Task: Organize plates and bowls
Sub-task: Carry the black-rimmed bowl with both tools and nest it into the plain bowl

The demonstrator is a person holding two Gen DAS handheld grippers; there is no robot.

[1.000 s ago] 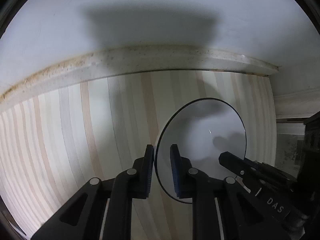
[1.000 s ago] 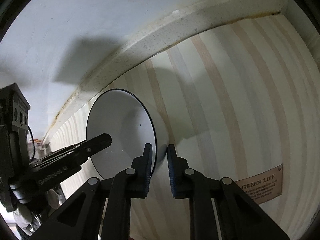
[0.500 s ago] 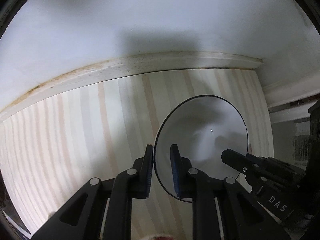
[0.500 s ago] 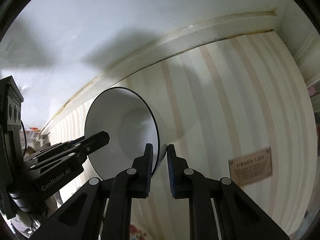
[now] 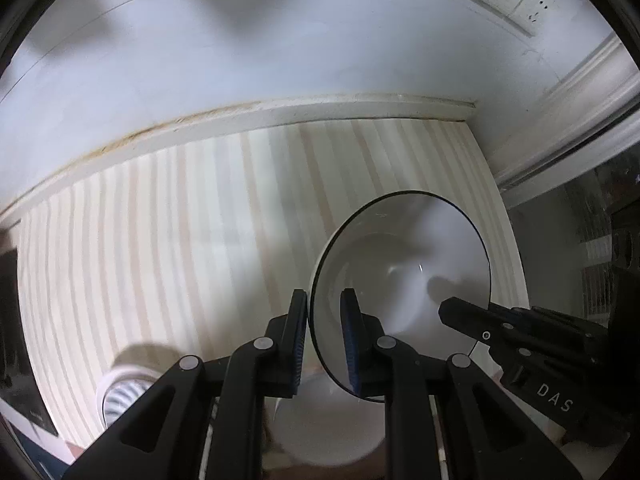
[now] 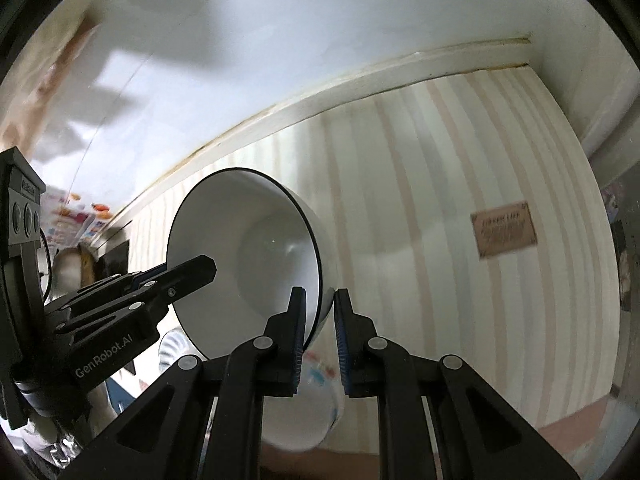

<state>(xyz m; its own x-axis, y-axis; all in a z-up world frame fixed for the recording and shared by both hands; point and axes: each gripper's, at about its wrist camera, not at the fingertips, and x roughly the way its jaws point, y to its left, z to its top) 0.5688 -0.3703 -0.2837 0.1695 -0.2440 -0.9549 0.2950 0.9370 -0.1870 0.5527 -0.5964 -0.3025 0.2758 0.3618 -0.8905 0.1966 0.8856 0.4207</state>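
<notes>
One white bowl (image 5: 400, 280) with a thin black rim is up in the air, tipped on its side. Two grippers hold it, one on each side of the rim.

The left gripper (image 5: 325, 340) pinches the bowl's edge. One blue pad is outside the bowl and one is inside, with the rim squeezed between them. The jaws are narrow, closed on the rim.

The right gripper (image 6: 318, 336) pinches the other side of the rim the same way, one finger inside the bowl (image 6: 244, 256) and one outside. Its jaws are narrow too.

Under the held bowl sits one more white bowl (image 5: 328, 428), down low between the left fingers. To the left of it is one ribbed white dish (image 5: 120, 394). All of it is over a striped mat (image 5: 180, 240). One small brown label (image 6: 504, 229) is on the mat. A white wall (image 5: 280, 40) stands behind.
</notes>
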